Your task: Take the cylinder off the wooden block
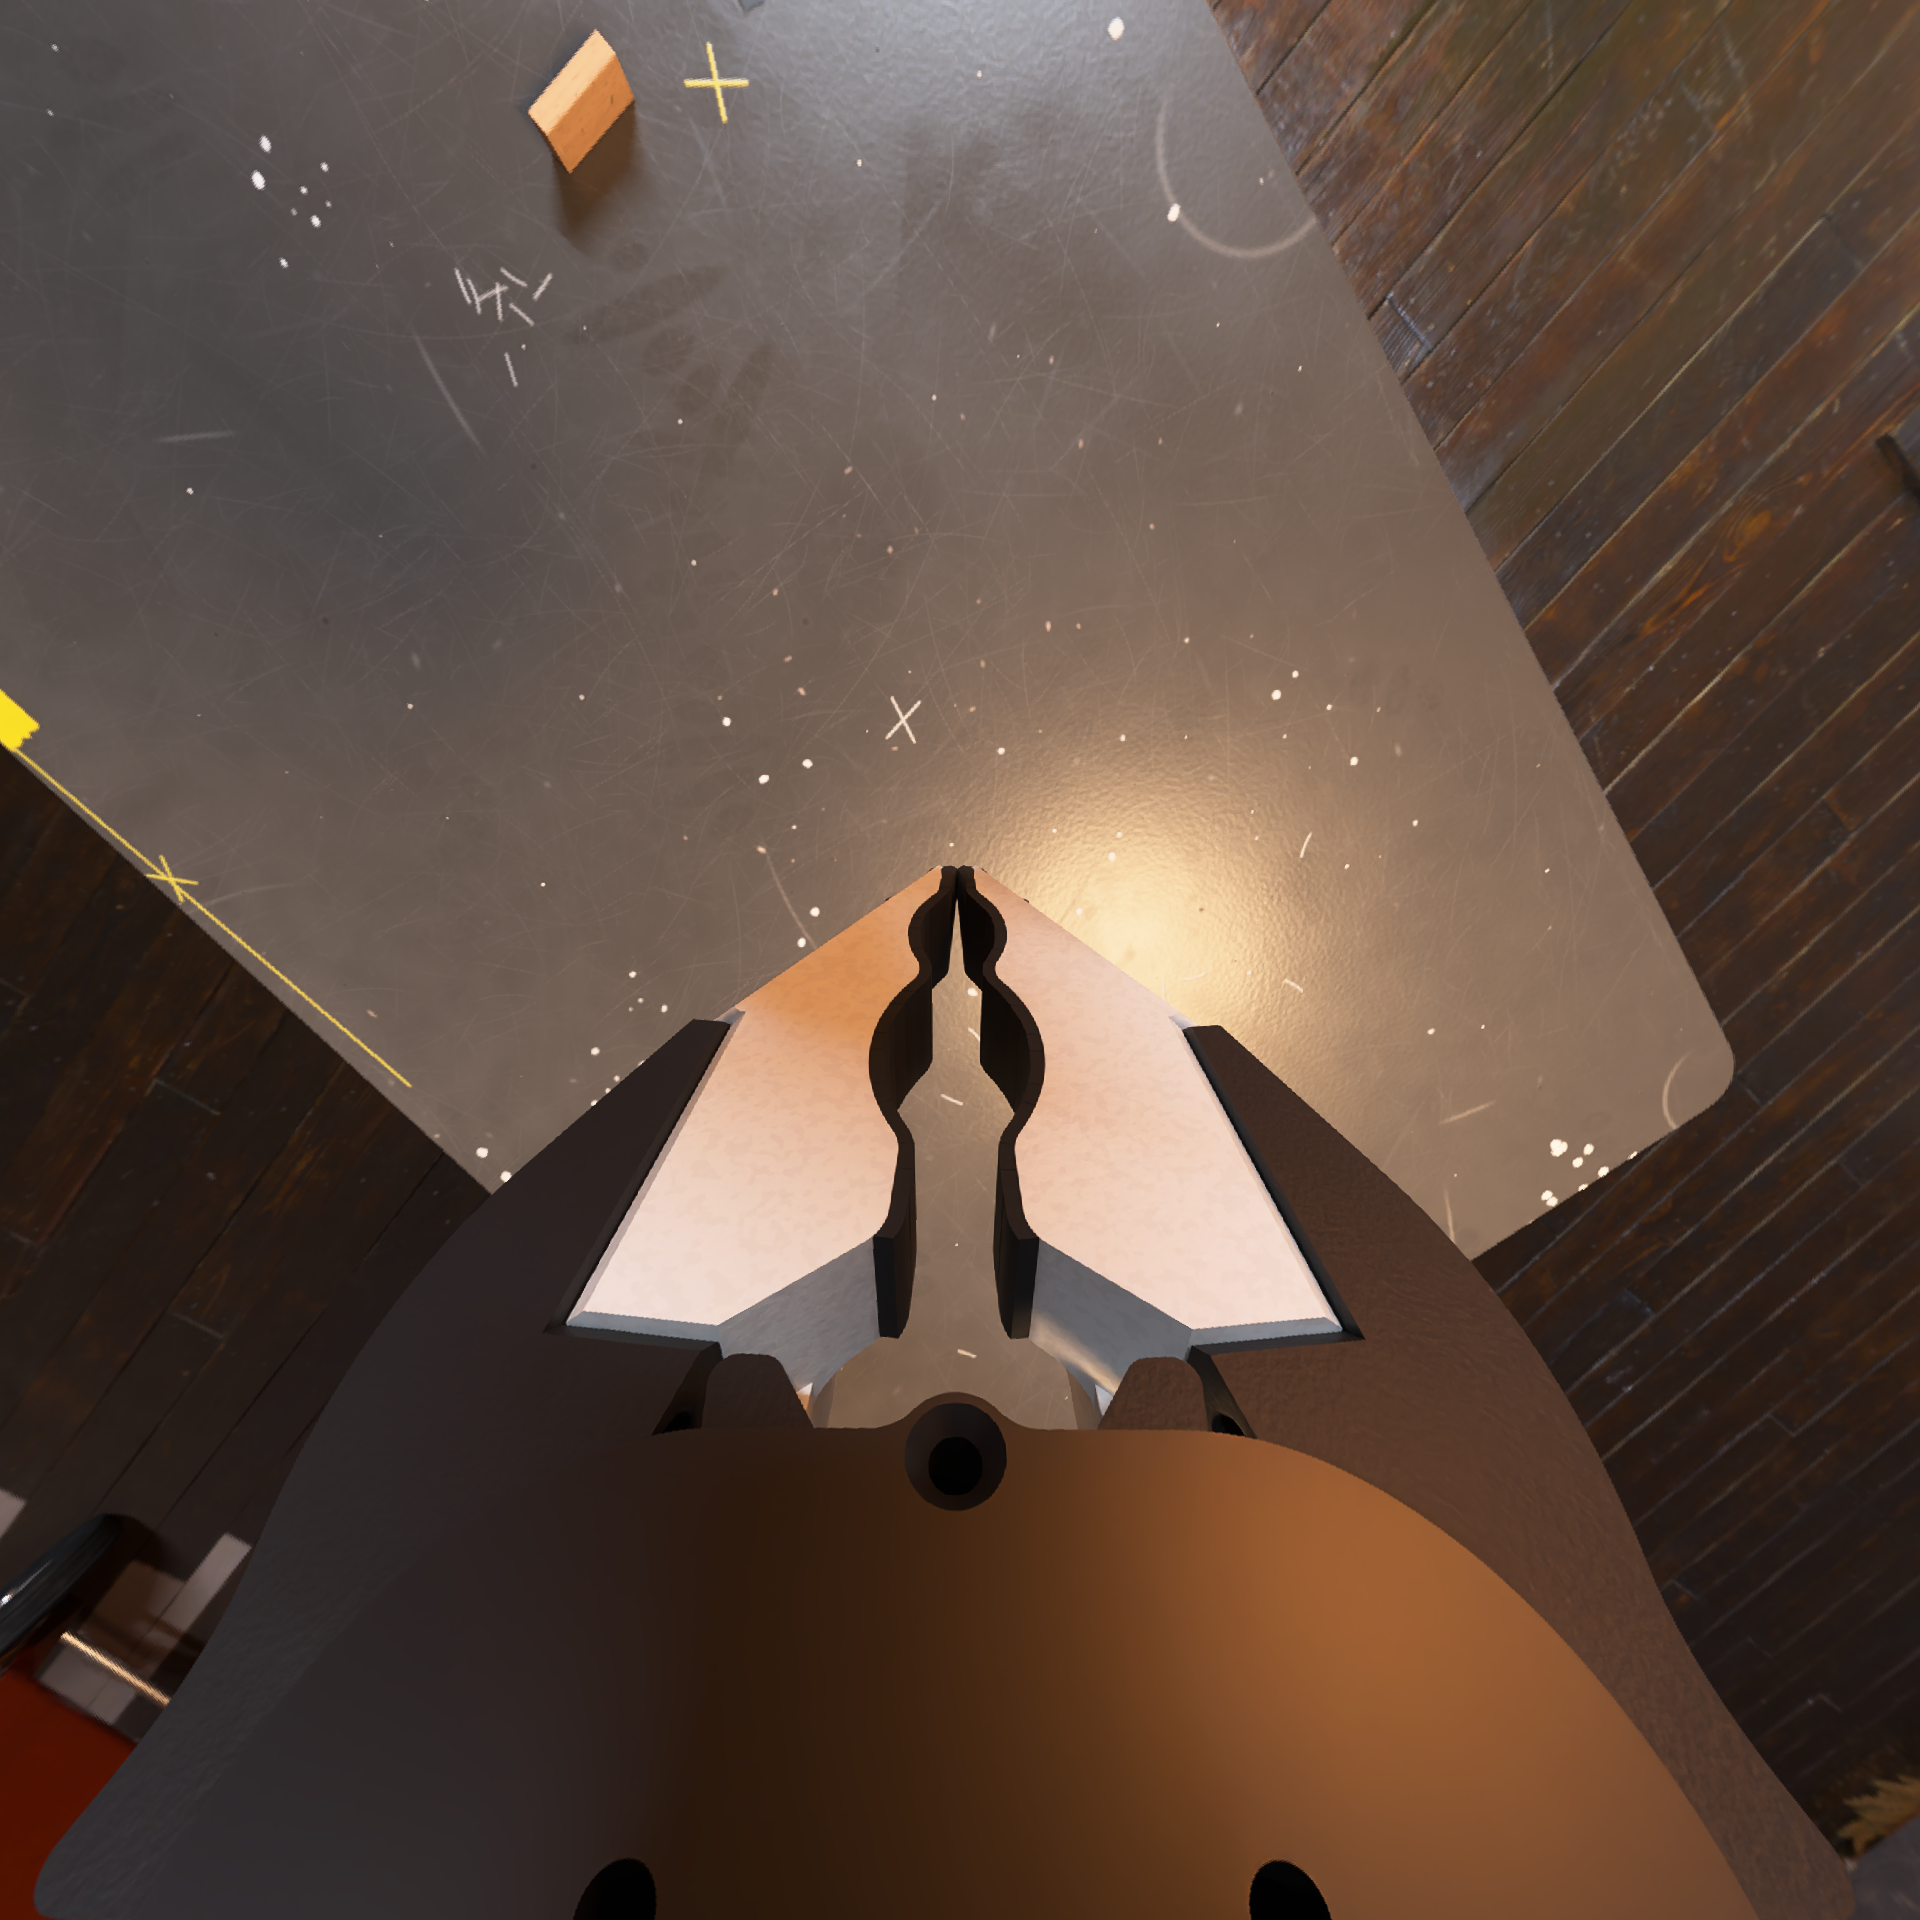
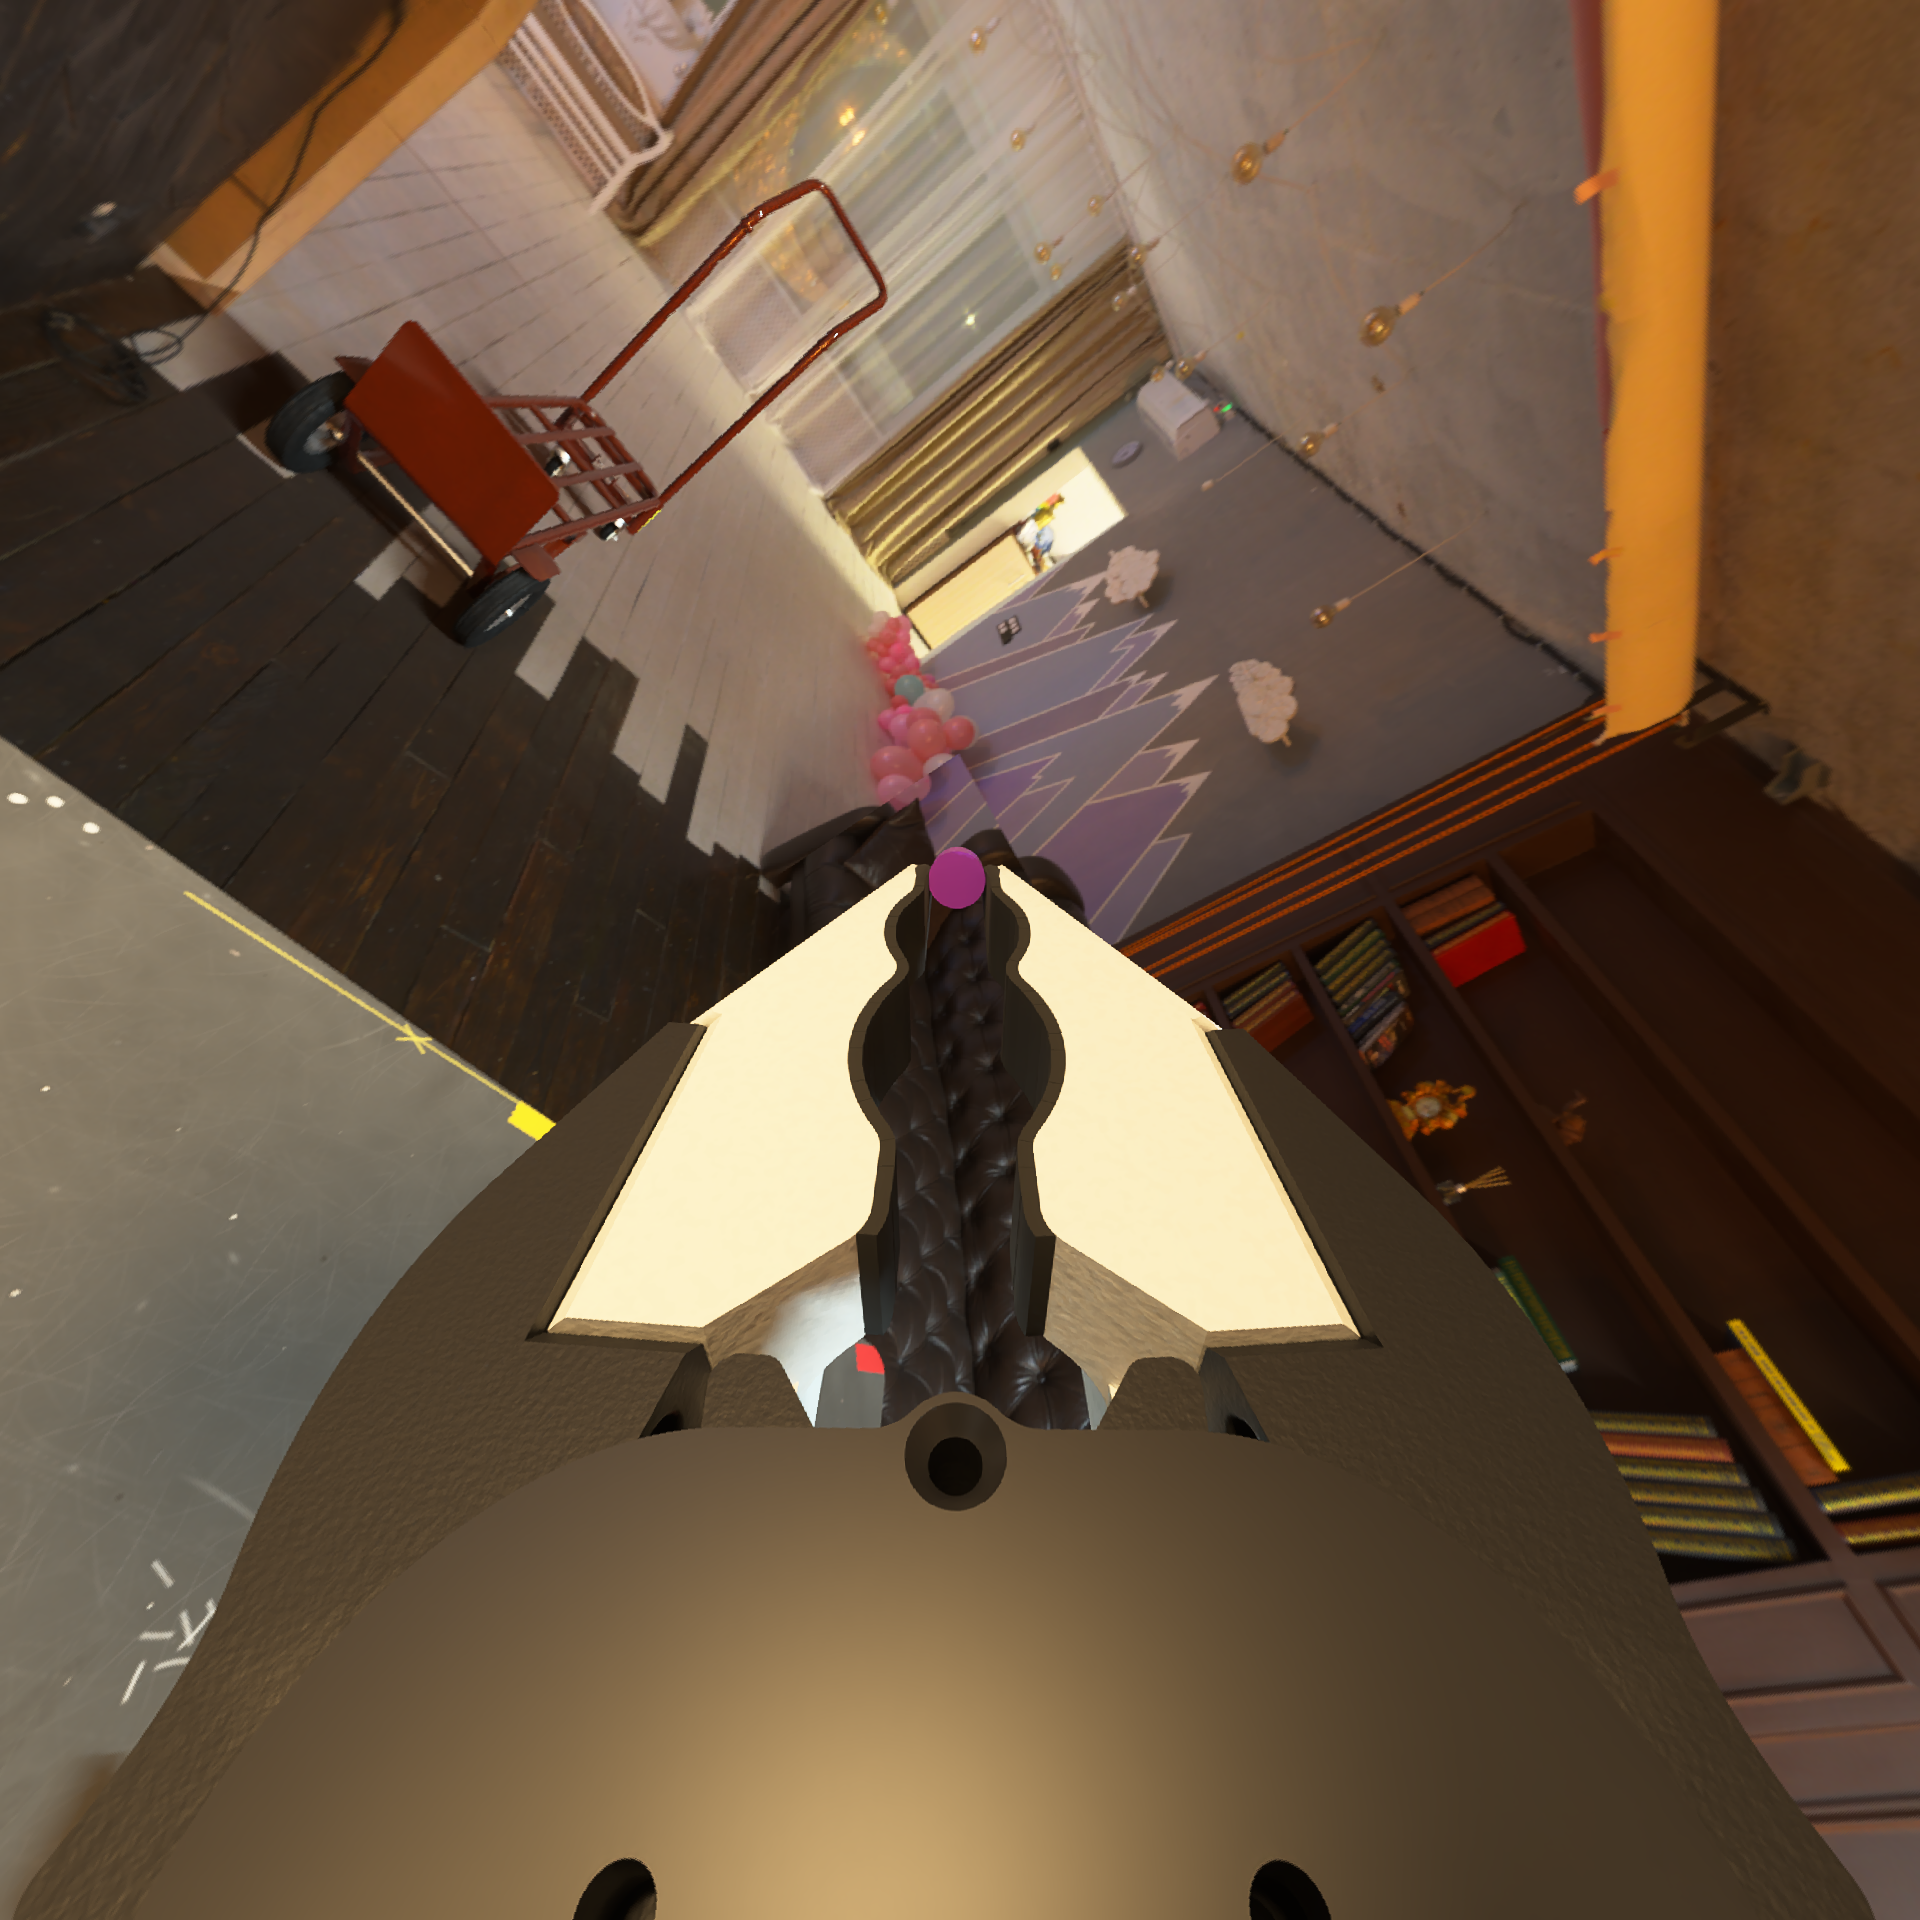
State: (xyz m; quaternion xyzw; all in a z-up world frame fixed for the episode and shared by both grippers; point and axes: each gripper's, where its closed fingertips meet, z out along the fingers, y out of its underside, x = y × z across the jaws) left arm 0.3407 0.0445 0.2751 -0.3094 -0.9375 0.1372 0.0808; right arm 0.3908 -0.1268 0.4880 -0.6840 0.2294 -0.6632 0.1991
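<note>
A small wooden block [image 1: 581, 101] lies on the dark grey table [image 1: 935, 468] at the far end in the left wrist view, with nothing on top of it. My left gripper [image 1: 957, 873] is shut and empty, held above the near part of the table, far from the block. In the right wrist view my right gripper [image 2: 956, 878] is shut on a small purple cylinder [image 2: 955, 876], seen end-on at the fingertips. It is held in the air past the table's edge, pointing out into the room.
The table's edge with a yellow line [image 2: 343, 987] shows at the left of the right wrist view. Beyond it are a dark plank floor [image 2: 416, 831], a red hand truck [image 2: 488, 457] and bookshelves [image 2: 1558, 1143]. A yellow cross mark [image 1: 715, 81] lies beside the block.
</note>
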